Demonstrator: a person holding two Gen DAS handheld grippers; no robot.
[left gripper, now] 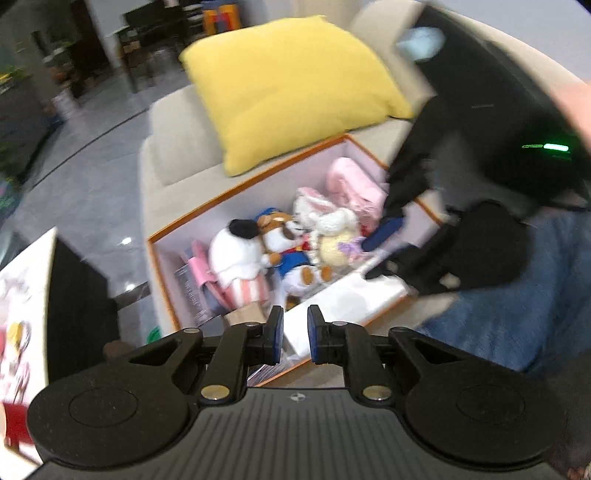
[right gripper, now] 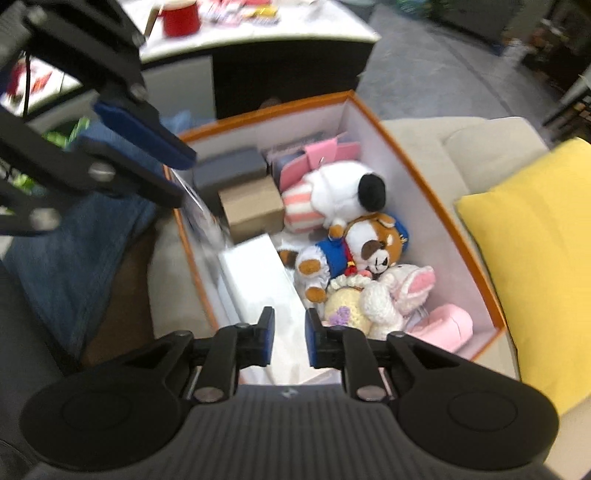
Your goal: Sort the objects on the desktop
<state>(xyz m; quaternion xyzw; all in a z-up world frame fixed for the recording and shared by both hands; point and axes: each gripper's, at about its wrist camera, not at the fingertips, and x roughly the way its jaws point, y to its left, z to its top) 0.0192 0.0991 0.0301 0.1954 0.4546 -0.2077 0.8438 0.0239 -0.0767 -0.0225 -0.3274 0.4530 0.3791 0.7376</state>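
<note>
An orange-rimmed box [left gripper: 236,192] [right gripper: 373,114] sits on a beige sofa and holds several plush toys: a white dog with a black ear [left gripper: 236,251] [right gripper: 343,192], a brown-and-white dog in blue [left gripper: 284,236] [right gripper: 354,251], a white bunny [left gripper: 325,214] [right gripper: 399,291], and a pink pouch [left gripper: 354,184] [right gripper: 443,325]. A white flat box [left gripper: 347,299] [right gripper: 258,280] and a brown carton [right gripper: 251,210] lie in it too. My left gripper [left gripper: 295,334] is open and empty over the box's near rim. My right gripper [right gripper: 289,338] is open and empty above the white flat box.
A yellow cushion [left gripper: 295,88] [right gripper: 532,258] lies on the sofa [left gripper: 173,162] beside the box. A table [right gripper: 258,33] with a red cup [right gripper: 181,16] stands beyond. Blue jeans [left gripper: 517,314] [right gripper: 74,251] border the box.
</note>
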